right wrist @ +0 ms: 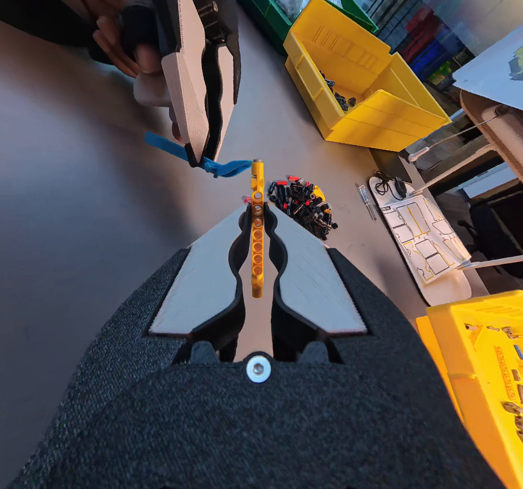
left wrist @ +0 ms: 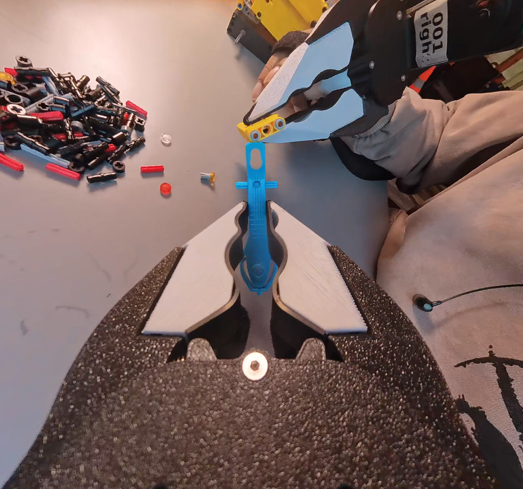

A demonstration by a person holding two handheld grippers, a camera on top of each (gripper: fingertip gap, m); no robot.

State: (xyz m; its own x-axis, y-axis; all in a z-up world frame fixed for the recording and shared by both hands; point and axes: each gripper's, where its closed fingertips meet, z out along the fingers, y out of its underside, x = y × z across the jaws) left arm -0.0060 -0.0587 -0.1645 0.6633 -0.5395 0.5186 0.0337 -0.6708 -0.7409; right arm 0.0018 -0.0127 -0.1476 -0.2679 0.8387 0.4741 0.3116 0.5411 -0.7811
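Observation:
My left gripper is shut on a flat blue plastic tool with a keyhole slot at its far tip. My right gripper is shut on a long yellow beam with a row of holes. In the left wrist view the right gripper holds the beam's end just above the blue tool's tip. In the right wrist view the left gripper holds the blue tool with its tip against the top end of the beam, where a small grey pin sticks out.
A pile of black, red and grey small parts lies on the grey table, with loose pieces beside it. Yellow bins, a green bin and an instruction sheet stand to the right. A yellow model stands at the back. Across from one pair of fingers to the other is roughly 6 cm. The right tips stand about 20 cm off the yellow model.

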